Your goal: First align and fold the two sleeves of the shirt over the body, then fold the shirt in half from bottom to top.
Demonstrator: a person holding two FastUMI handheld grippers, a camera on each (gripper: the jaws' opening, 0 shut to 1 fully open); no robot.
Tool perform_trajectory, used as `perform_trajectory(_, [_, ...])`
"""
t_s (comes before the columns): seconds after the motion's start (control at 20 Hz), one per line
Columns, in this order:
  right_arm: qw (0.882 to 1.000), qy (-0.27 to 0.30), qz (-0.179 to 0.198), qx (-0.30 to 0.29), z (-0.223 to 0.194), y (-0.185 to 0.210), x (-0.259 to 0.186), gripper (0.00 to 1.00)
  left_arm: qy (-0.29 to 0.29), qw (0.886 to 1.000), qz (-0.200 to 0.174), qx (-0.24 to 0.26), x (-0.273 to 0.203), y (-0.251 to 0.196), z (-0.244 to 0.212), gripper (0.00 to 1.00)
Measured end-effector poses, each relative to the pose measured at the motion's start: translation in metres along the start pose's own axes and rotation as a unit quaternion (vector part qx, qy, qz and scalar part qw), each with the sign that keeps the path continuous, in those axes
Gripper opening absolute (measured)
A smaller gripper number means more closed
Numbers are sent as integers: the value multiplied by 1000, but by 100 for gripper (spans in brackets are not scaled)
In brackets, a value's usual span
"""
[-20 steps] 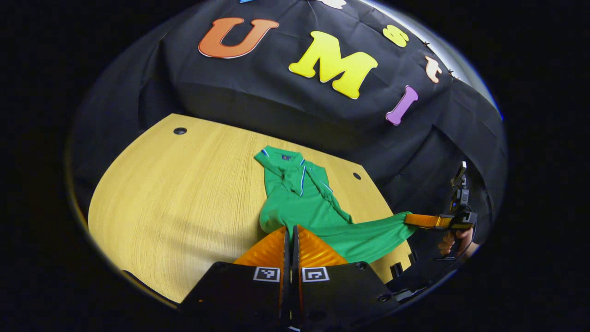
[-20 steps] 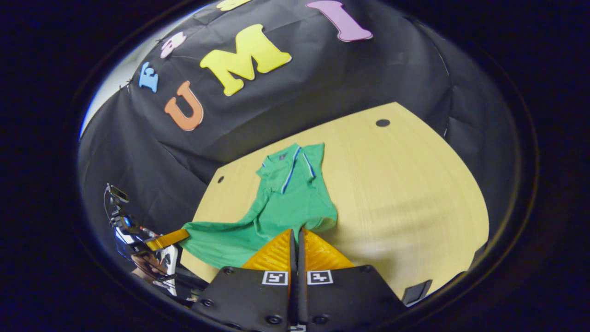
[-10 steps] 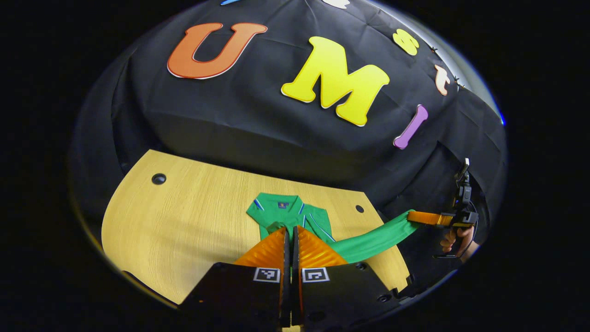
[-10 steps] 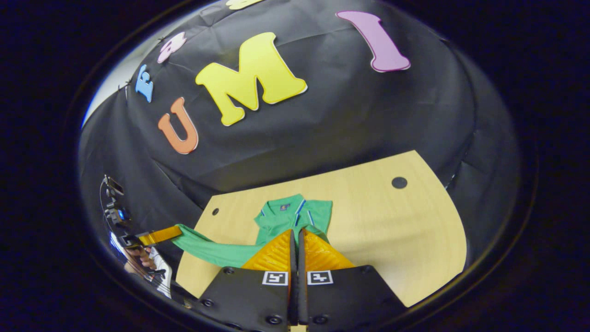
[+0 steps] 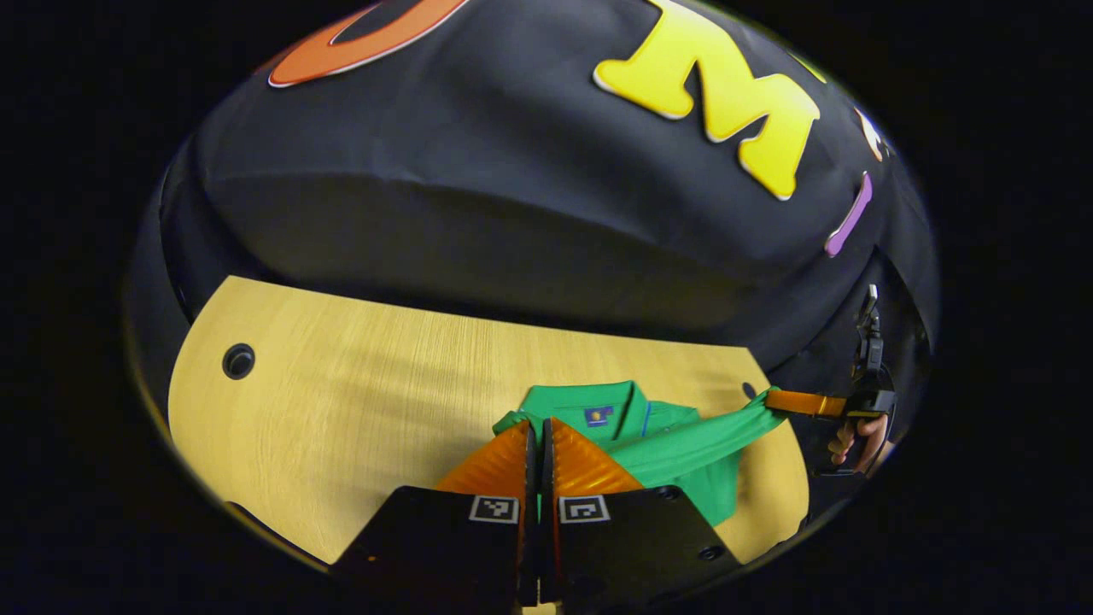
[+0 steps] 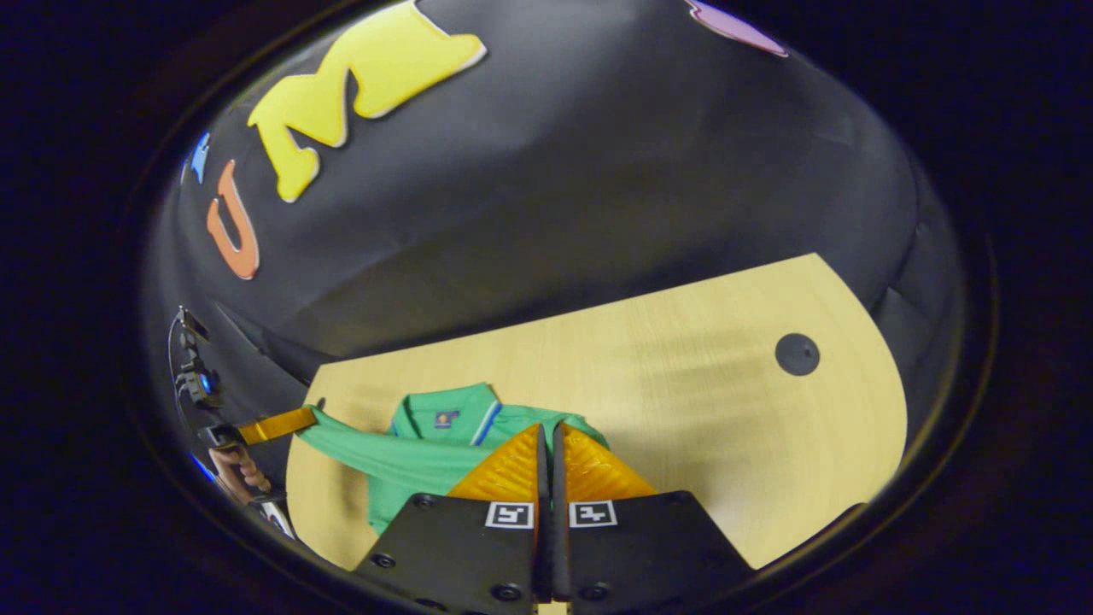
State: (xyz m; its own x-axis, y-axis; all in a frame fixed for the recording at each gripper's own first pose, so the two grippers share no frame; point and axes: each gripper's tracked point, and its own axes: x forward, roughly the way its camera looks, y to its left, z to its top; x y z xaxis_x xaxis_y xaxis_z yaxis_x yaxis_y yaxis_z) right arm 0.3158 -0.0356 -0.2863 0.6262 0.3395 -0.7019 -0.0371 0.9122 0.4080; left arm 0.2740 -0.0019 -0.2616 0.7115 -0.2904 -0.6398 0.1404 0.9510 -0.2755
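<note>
A green polo shirt lies on the wooden table, its collar toward the booth wall. My left gripper is shut on one corner of the shirt's bottom hem, close to the collar. The right gripper shows farther right in the left gripper view, pinching the other hem corner, with a hand behind it. In the right gripper view, my right gripper is shut on the hem of the shirt, and the left gripper holds the far corner. The hem stretches taut between them above the shirt's body.
The table has a round cable hole at the far left and another at the far right. The black cloth wall rises just behind the table's back edge. Bare wood lies on both sides of the shirt.
Both grippers have carried the bottom hem forward, from near the table's front edge up to the collar. The lower half now lies over the upper half, and the wall looms closer.
</note>
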Motion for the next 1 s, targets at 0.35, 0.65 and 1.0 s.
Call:
perform_trajectory(0.35, [1000,-15,-14,-12,11,-7,50,1,-21,998,35,53,49,22,3,4])
perform_trajectory(0.65, [998,-17,-43,-30,7,-2,75,0,-33,992,78,93,77,33,5,5])
perform_trajectory(1.0, [997,-30,-57,-36,16,-8,78,3,-28,993,67,95,75,32,1,9])
